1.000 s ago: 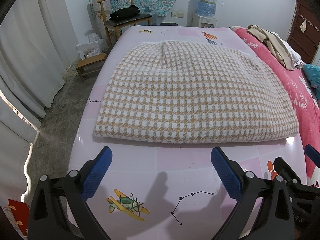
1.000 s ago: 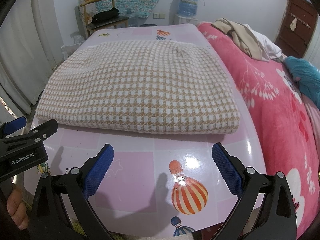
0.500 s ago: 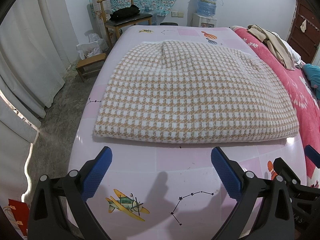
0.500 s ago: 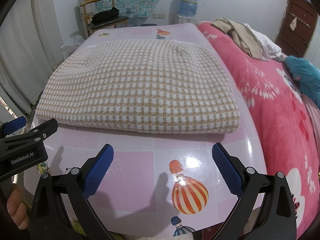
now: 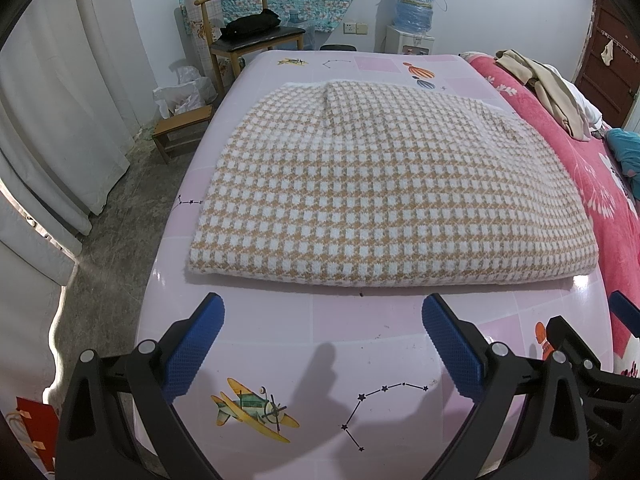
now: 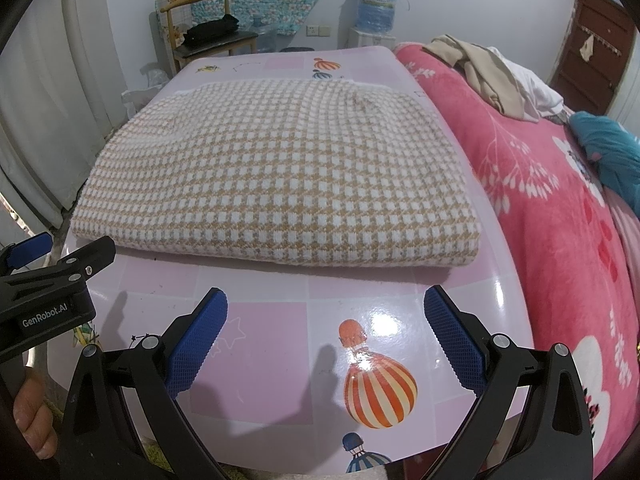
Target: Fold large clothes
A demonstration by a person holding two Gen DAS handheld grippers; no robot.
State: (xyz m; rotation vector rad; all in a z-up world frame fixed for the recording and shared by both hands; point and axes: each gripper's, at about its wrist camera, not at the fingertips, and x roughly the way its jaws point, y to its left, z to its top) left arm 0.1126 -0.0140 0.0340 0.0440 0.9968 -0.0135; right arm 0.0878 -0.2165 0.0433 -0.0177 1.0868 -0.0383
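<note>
A tan-and-white checked knit garment (image 5: 380,184) (image 6: 276,176) lies folded into a thick flat rectangle on the pink table (image 5: 328,360) (image 6: 280,320). Its folded edge faces me. My left gripper (image 5: 322,320) hovers open over the bare table just short of that edge, toward the garment's left half. Over the table's front right part, my right gripper (image 6: 326,314) is open too, with nothing between its blue pads (image 6: 454,340). The left gripper's black body (image 6: 48,292) shows at the left of the right wrist view.
A bed with a pink floral blanket (image 6: 560,208) borders the table's right side, with beige clothes (image 6: 484,76) and a teal item (image 6: 608,152) on it. Beyond the table stand a wooden chair (image 5: 248,36), a small stool (image 5: 182,130) and a water dispenser (image 5: 414,20). White curtains (image 5: 52,120) hang left.
</note>
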